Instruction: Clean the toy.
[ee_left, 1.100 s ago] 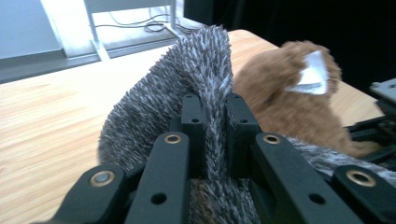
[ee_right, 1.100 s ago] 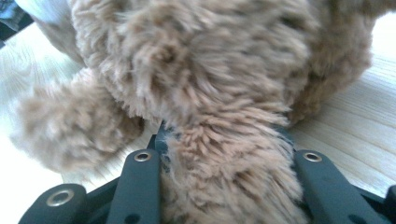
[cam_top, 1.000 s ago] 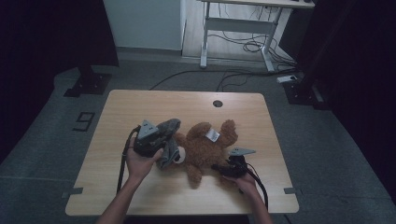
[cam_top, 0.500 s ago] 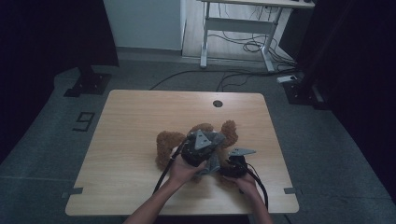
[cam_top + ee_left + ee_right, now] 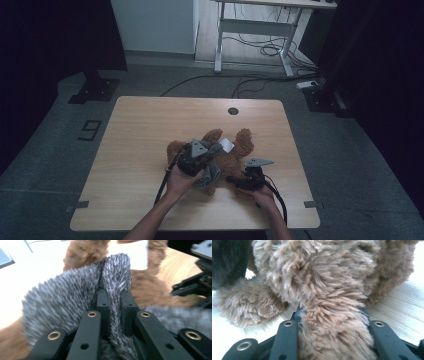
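- While spread across the wooden table (image 5: 140,125), lies near its front middle: brown plush bear (image 5: 235,150), apparently pinned for dressing.
- Draped over the bear, pinched in the left gripper (image 5: 212,167), jaws closed on a fold: grey furry cloth (image 5: 75,295).
- Clamped around a brown limb, likely steadying: right gripper (image 5: 235,181).
- Blank as far as legible: white tag (image 5: 227,145).
- Marked on the floor: "9" (image 5: 90,130).
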